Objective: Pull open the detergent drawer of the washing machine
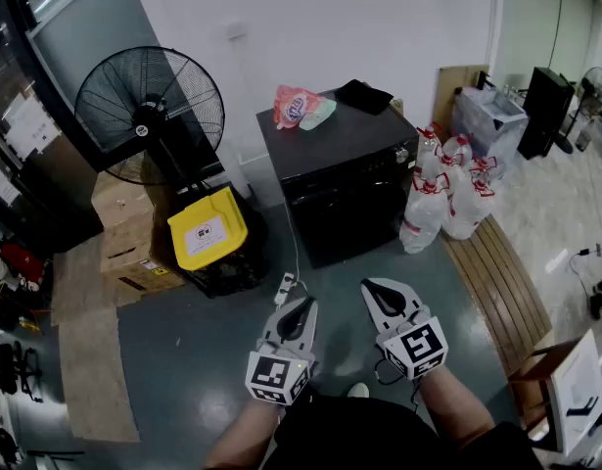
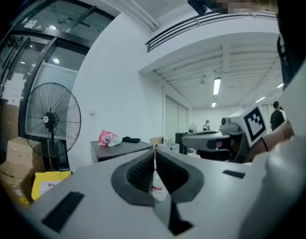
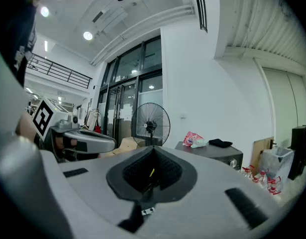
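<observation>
The black washing machine [image 1: 340, 179] stands against the white wall, a few steps ahead of me; it also shows as the washing machine [image 2: 118, 151] and the washing machine [image 3: 212, 153] in the gripper views. Its dark control strip with a round knob [image 1: 403, 153] runs along the top front, and I cannot make out the drawer in it. My left gripper [image 1: 303, 305] and right gripper [image 1: 370, 286] are held level side by side over the floor, well short of the machine. Both are shut with nothing between the jaws, as seen at the left gripper [image 2: 154, 151] and the right gripper [image 3: 153, 150].
A pink bag [image 1: 296, 106] and a black cloth [image 1: 364, 94] lie on the machine's top. A standing fan [image 1: 149, 101], a yellow bin [image 1: 208, 228] and cardboard boxes [image 1: 124, 233] stand to its left. White bags [image 1: 442, 199] and a wooden pallet [image 1: 496, 272] are to its right. A power strip [image 1: 284, 287] lies on the floor.
</observation>
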`<state>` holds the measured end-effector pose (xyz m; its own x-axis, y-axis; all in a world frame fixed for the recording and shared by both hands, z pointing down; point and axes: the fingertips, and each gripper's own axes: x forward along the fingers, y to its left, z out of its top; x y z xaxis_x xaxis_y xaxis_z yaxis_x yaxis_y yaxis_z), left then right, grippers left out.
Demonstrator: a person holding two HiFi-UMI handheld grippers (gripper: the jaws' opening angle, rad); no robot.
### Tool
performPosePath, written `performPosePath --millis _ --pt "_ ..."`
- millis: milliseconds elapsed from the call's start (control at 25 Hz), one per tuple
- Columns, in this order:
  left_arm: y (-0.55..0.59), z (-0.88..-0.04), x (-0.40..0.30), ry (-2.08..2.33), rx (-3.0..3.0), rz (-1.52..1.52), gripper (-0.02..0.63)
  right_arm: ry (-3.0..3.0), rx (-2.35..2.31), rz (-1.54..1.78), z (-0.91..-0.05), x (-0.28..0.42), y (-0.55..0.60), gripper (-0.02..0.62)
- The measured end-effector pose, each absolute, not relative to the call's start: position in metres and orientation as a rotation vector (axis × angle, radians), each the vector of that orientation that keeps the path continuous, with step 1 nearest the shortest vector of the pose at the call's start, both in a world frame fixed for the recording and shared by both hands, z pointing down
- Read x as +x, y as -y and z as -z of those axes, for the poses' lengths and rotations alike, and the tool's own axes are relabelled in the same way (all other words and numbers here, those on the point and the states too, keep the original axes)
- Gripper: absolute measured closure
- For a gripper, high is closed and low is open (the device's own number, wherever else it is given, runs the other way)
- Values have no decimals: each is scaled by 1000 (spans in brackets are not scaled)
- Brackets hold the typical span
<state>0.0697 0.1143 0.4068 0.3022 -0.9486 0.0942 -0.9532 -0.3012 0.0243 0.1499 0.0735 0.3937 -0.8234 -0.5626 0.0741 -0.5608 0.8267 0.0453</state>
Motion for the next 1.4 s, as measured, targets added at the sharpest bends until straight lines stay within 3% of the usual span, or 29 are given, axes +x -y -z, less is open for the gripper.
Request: performPosePath --millis 520,600,640,680,720,920,1400 --pt "-112 -405 75 1803 2495 -71 591 2958 918 15 -394 152 -68 589" --pt "-111 -406 75 1802 2494 -61 552 2957 928 28 -394 152 -67 587" --pt "-110 -406 75 1802 2494 -54 493 2960 928 28 -395 152 -66 577" --pt "-110 -405 75 1799 2496 -45 449 2964 926 29 -395 151 -66 516" --pt "-109 -405 75 1795 2498 -38 428 2968 923 29 -395 151 -66 478" --pt "-104 -406 77 1786 2505 -31 373 2981 924 18 -394 150 -60 423" --pt "-87 -401 62 1802 2490 -9 356 2971 928 -37 -400 139 -38 365"
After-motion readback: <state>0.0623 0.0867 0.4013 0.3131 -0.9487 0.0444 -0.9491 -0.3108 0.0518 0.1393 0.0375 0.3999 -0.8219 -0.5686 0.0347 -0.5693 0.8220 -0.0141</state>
